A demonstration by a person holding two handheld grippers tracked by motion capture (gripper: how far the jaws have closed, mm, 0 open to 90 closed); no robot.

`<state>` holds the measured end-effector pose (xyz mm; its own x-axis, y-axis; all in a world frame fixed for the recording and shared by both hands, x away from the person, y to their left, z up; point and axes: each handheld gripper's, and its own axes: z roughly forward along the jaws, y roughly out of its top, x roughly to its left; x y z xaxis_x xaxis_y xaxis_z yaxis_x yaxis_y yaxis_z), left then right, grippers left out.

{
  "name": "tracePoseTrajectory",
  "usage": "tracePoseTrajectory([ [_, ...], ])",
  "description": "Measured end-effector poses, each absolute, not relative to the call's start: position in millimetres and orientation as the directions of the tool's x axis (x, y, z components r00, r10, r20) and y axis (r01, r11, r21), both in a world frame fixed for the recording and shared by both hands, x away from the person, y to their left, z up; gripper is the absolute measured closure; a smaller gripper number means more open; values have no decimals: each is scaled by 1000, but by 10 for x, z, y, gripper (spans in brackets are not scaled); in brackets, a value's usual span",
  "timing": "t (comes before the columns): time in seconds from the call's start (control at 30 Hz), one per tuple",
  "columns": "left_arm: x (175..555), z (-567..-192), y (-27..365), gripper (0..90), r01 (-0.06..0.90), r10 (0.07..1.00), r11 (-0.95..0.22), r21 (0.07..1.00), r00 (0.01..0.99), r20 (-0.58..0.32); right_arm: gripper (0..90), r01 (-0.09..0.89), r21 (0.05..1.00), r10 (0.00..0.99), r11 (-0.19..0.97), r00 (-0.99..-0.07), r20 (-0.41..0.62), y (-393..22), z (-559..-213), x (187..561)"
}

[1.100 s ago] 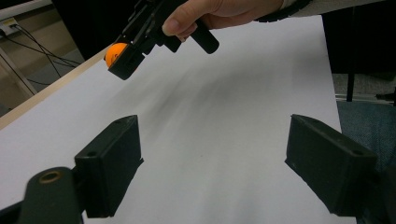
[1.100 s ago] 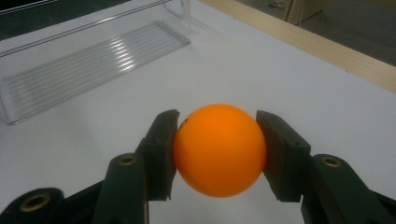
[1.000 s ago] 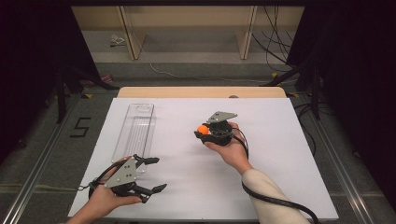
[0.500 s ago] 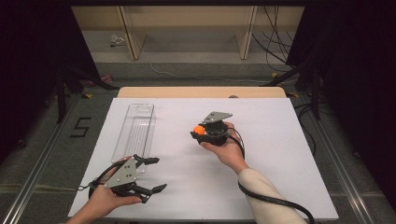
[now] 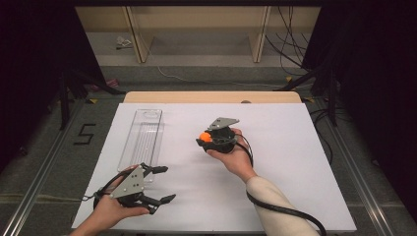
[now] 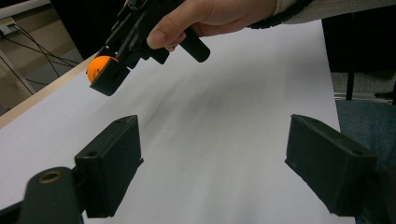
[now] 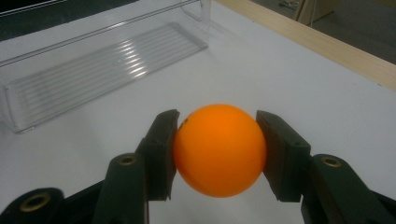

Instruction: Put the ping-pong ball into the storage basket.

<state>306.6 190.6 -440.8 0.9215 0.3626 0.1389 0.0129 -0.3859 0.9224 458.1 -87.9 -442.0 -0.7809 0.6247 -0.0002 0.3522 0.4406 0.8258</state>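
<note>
An orange ball (image 7: pixel 218 149) sits between the two black jaws of my right gripper (image 7: pixel 217 151), whose pads press on both its sides. In the high view that ball (image 5: pixel 204 137) and the right gripper (image 5: pixel 205 139) hang above the middle of the white table, pointing left toward a clear plastic tray (image 5: pixel 143 138). From the left gripper view the ball (image 6: pixel 100 68) is seen held up at the upper left. My left gripper (image 5: pixel 162 184) rests near the table's front left corner, jaws wide apart with nothing between them, just below the tray's near end.
The long clear ribbed tray (image 7: pixel 93 70) lies lengthwise on the white table top (image 5: pixel 295 147), left of centre. A wooden strip (image 5: pixel 211 97) edges the table's far side. Dark floor, cables and shelf legs surround the table.
My right gripper has carried the orange ball a little to the left, toward the tray. The left gripper has stayed where it was.
</note>
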Motion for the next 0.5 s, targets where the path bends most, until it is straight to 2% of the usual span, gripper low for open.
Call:
tracePoseTrajectory([
  [0.5, 3065, -4409, 1904, 177, 12, 361, -388, 922, 922, 140, 514, 349, 820, 617, 453, -787, -6, -789, -4395, 4601],
])
